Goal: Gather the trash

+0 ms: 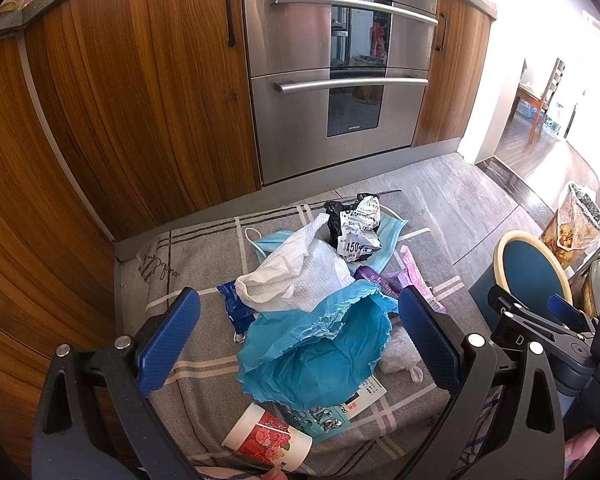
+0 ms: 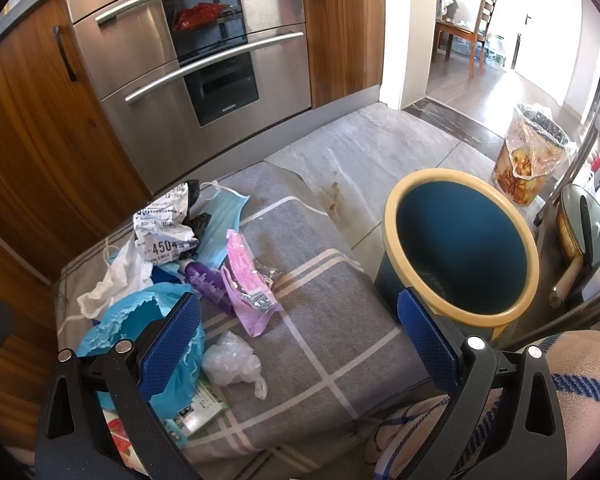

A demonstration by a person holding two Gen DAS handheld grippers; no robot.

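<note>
Blue ribbed pads (image 1: 168, 340) on the left gripper (image 1: 300, 340) stand wide apart with nothing between them, poised over a crumpled blue bag (image 1: 316, 344). The right gripper (image 2: 300, 344) is just as wide open and empty, hanging over the grey checked mat (image 2: 320, 280) between the litter and the bin (image 2: 460, 312).

Outward from the blue bag, the trash lies in one loose heap on the mat: a white bag (image 1: 296, 272) just behind it, a crumpled label (image 1: 358, 232) and a face mask (image 1: 392, 240) farther back, a pink wrapper (image 2: 246, 276) and a small clear bag (image 2: 232, 360) on the bin side, a paper cup (image 1: 268, 440) on the near side.

The bin, apparently empty, stands just off the mat's edge, well apart from the blue bag.

Thin film is the likely trouble: a shallow pinch could slip off it, or snag the white bag touching it and drag the heap. Carried loosely, it might catch the bin's rim and fall outside.
</note>
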